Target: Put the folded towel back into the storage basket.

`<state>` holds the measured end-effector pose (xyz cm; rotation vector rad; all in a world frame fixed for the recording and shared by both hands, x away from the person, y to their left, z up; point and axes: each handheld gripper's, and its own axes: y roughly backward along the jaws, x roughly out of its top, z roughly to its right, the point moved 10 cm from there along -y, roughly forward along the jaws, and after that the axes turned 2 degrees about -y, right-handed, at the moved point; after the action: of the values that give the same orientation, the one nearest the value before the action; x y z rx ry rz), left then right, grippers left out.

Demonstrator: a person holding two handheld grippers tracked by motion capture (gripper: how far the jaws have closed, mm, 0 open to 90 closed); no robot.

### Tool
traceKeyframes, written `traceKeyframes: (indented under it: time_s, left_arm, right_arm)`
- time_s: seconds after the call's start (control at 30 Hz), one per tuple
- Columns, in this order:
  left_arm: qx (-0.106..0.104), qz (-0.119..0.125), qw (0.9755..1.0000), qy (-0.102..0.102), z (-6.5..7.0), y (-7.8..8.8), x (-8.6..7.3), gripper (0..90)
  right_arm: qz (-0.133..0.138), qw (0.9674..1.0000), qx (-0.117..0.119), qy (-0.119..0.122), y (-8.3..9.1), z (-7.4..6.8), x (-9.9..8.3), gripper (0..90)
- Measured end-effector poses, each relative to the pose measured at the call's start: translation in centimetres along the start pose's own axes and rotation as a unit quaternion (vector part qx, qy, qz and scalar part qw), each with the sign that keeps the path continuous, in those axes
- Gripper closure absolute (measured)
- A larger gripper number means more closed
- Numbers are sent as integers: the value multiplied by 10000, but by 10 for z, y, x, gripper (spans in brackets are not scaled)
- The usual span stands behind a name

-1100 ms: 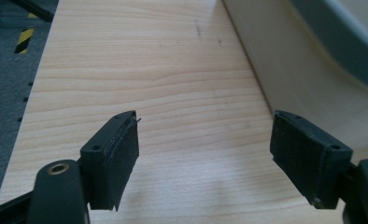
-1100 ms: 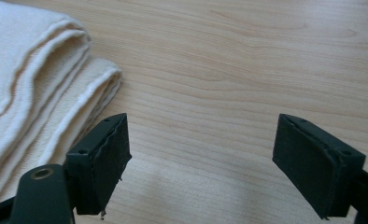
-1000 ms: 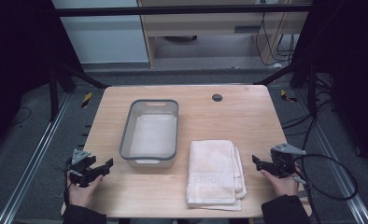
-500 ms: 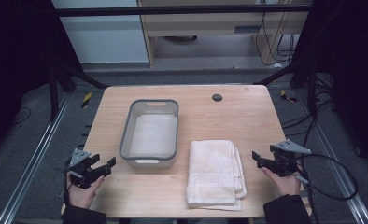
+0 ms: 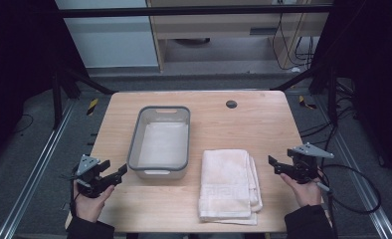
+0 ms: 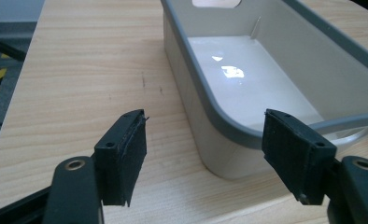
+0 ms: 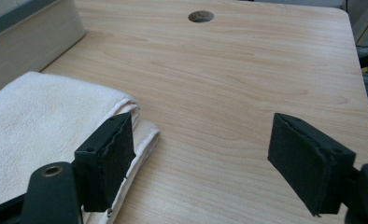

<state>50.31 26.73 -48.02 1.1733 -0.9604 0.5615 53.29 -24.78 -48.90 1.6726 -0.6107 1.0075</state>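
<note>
Dark flooring and metal rails are seen around a light wooden desk that fills the middle of the high view. Near the centre of the frame, slightly left, a grey-rimmed plastic tub is set lengthwise on the desk, and its pale inside is seen bare. Just right of it, towards the lower middle of the frame, a folded cream towel is laid flat, close to the tub but not touching it. A small round hole is seen in the desk in the upper middle of the frame.

At the lower left of the high view the left claw is held in a hand off the desk's left edge, pointed towards the tub's near left corner. Its jaws have just been closing a little, yet in the left gripper view they are seen wide apart with nothing between them, and the tub's near corner is framed beyond the gap.

At the lower right of the high view the right claw is held in the other hand, near the towel's right edge but apart from it. In the right gripper view its jaws are seen spread wide and empty, with the towel's folded edge lying behind the left jaw and bare desk behind the right.
</note>
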Motion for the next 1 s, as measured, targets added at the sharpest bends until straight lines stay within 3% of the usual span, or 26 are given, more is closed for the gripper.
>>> traceKeyframes:
  time_s: [0.5,0.73,1.0]
  left_arm:
    - [-165,173,9994,-260,24,7,26,338]
    - [-368,219,9983,-386,47,3,38,343]
    - [-566,203,9963,-612,76,-5,49,348]
  right_arm:
    - [29,9998,200,48,11,-7,25,240]
    - [135,9996,244,100,14,-13,38,240]
    - [11,9997,231,67,4,-19,37,213]
